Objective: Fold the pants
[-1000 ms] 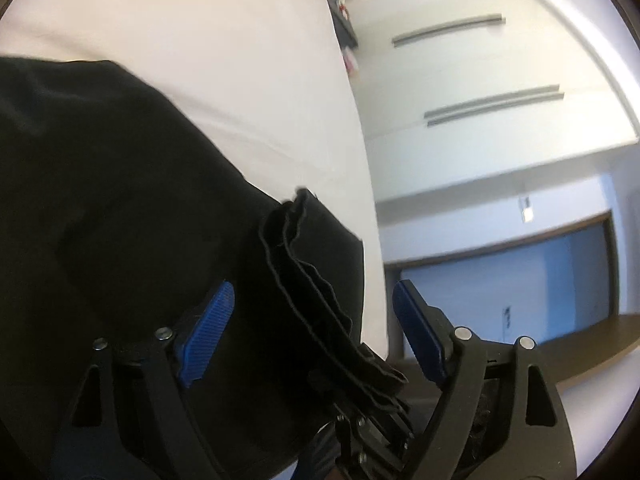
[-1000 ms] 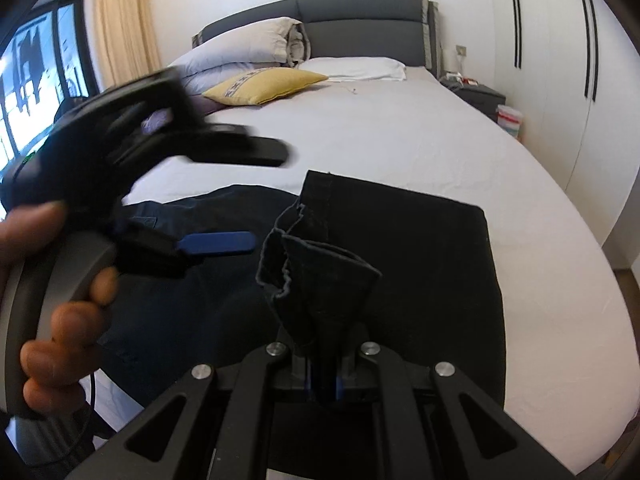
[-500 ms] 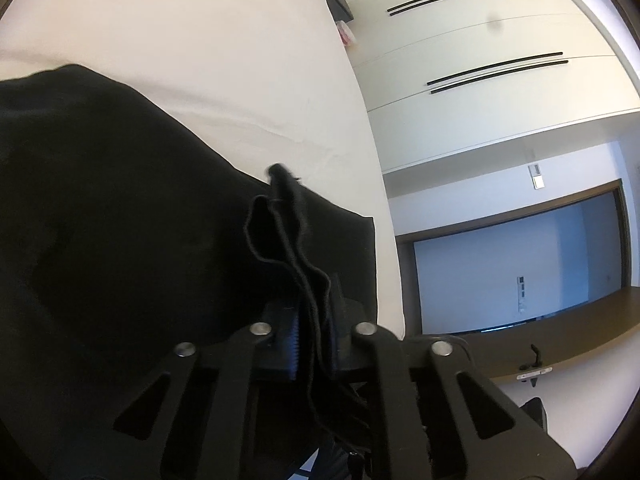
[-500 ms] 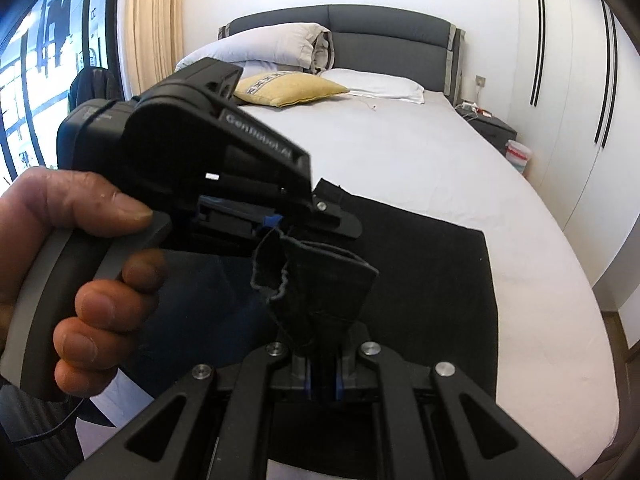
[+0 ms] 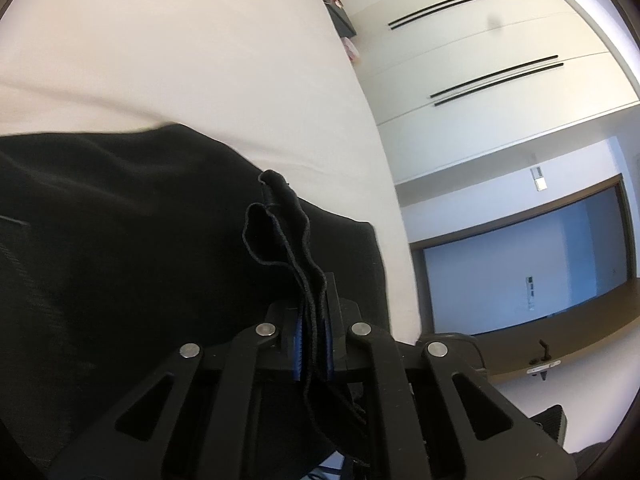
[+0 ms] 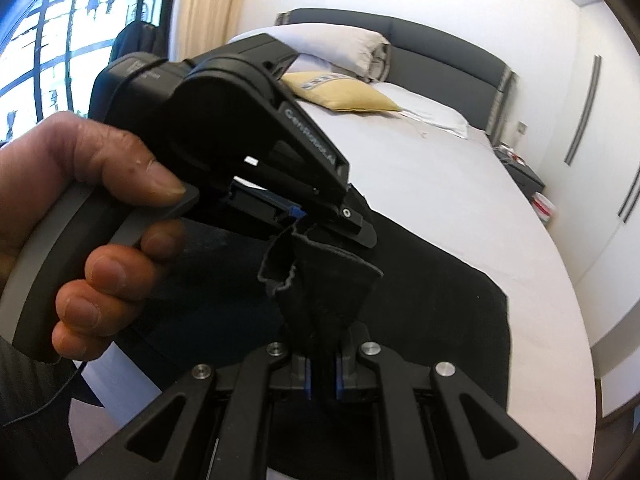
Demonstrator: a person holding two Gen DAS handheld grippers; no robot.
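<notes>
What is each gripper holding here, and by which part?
Both grip the black pants. The right gripper pinches a bunched hem edge; the left gripper is shut on the layered edge right beside it, the rest lying on the bed.

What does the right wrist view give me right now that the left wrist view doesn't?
Only the right wrist view shows the person's hand holding the left gripper, the grey headboard, the white pillow, the yellow cushion and the window.

Only the left wrist view shows the white wardrobe doors with black handles and the dark-framed opening beyond.

Both show the dark pants lying on the white bed, with a bunched edge of them pinched in a shut gripper; in the right wrist view that is the right gripper.
</notes>
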